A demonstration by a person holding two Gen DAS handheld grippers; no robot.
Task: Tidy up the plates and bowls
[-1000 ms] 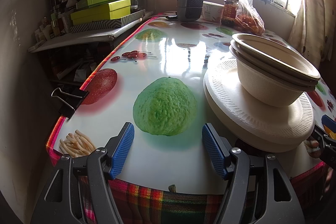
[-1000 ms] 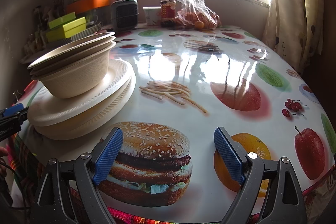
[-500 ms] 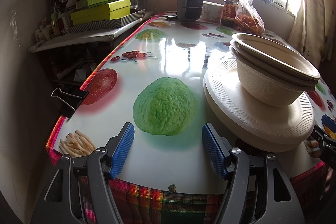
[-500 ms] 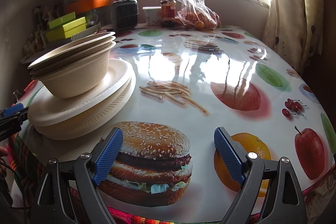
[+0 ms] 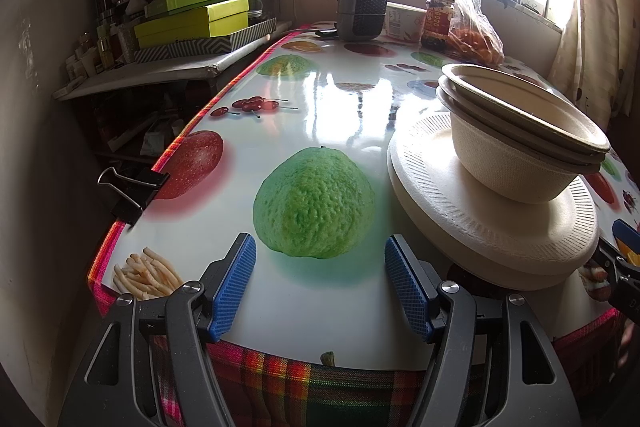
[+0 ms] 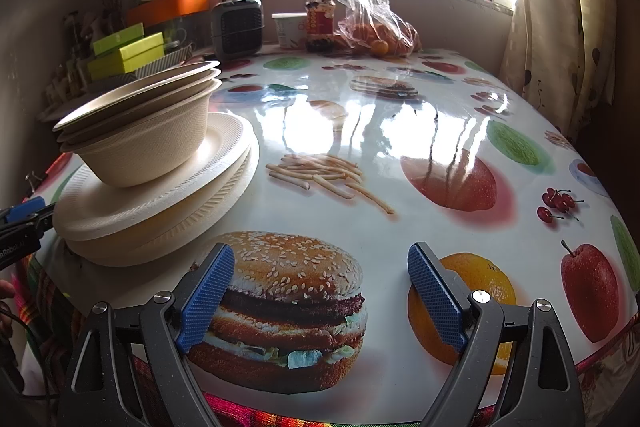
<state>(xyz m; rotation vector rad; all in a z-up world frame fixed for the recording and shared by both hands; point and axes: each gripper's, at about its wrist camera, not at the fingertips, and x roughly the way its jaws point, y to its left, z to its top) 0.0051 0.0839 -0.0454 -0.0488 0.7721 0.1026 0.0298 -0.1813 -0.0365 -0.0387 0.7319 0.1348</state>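
A stack of cream paper plates (image 5: 492,227) (image 6: 160,203) lies near the table's front edge, with three nested paper bowls (image 5: 516,143) (image 6: 148,135) on top. My left gripper (image 5: 320,283) hangs open over the front edge, left of the stack, nothing between its blue pads. My right gripper (image 6: 320,295) is open too, right of the stack above a printed burger, and holds nothing. Each gripper's tip shows at the edge of the other's view.
The table (image 6: 400,131) wears a glossy cloth printed with fruit and food. At the far end stand a small heater (image 5: 362,9), a jar (image 6: 319,23), a tub and a bag of oranges (image 6: 372,23). A side shelf with green boxes (image 5: 192,21) runs along the left. A binder clip (image 5: 132,189) grips the left edge.
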